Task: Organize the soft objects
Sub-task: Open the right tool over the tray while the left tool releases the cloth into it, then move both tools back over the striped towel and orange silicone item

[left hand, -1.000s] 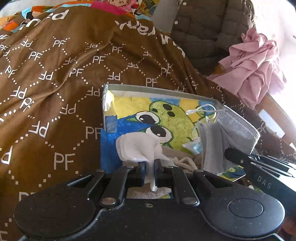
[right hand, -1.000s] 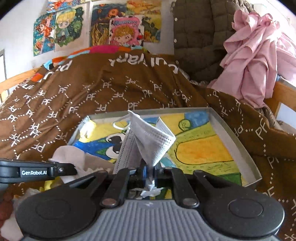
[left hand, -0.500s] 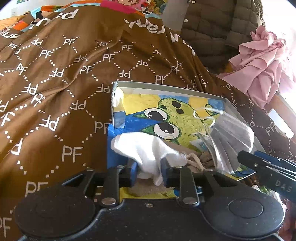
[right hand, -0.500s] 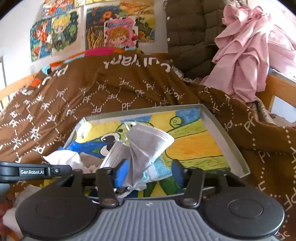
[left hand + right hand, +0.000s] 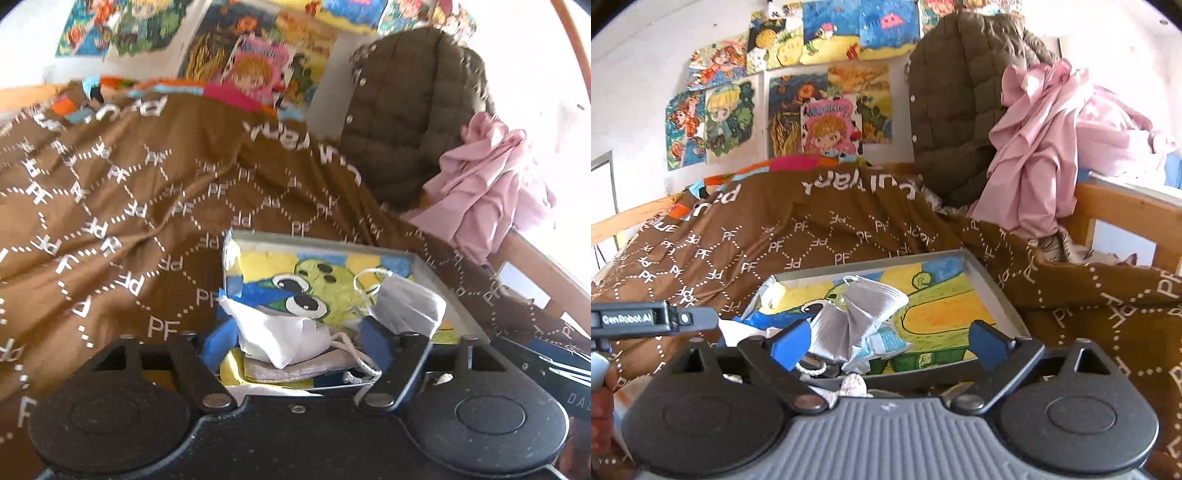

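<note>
We see a white cloth [image 5: 284, 336] lying at the near left corner of the painted tray [image 5: 439, 273], on top of a grey pouch [image 5: 306, 365] with a white drawstring. A grey face mask [image 5: 864, 317] lies crumpled just right of it, also inside the tray. Our left gripper [image 5: 295, 341] stands wide apart around the cloth, holding nothing; our right gripper [image 5: 890, 341] is likewise spread wide, the mask loose between its blue fingers [image 5: 790, 339]. The tray rests on a brown blanket [image 5: 110, 206]. Farther right hang a quilted jacket [image 5: 953, 110] and pink fabric [image 5: 1041, 147]; drawings [image 5: 731, 118] cover the far wall.
</note>
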The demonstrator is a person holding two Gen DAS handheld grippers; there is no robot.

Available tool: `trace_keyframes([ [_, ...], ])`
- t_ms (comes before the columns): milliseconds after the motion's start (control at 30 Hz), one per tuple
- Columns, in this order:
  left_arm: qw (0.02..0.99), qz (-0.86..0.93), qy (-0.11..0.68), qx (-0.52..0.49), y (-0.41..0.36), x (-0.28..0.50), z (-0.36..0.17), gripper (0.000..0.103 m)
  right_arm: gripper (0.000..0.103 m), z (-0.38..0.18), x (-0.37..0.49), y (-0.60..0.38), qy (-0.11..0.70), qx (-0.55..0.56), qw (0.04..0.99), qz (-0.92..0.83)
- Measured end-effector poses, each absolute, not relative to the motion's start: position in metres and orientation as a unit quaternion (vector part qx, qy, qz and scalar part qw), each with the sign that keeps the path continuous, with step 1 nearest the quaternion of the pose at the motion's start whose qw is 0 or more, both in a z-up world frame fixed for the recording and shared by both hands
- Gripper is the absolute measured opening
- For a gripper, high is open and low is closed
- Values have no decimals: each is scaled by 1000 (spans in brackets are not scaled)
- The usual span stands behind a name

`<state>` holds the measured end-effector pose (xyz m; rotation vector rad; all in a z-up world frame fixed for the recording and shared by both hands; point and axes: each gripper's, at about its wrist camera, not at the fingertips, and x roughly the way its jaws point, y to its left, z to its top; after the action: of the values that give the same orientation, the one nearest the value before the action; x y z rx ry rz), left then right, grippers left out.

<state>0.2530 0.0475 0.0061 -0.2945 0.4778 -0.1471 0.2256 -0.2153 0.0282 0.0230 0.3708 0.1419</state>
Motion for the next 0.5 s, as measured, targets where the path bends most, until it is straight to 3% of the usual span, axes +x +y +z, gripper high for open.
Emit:
trace_keyframes([
  [300, 970, -87, 189, -125, 47, 190, 22, 89, 103, 23, 167, -220, 181, -7, 981, 75],
  [500, 968, -91, 201, -117, 43, 160, 18, 92, 103, 11, 137, -222, 199, -13, 977, 75],
])
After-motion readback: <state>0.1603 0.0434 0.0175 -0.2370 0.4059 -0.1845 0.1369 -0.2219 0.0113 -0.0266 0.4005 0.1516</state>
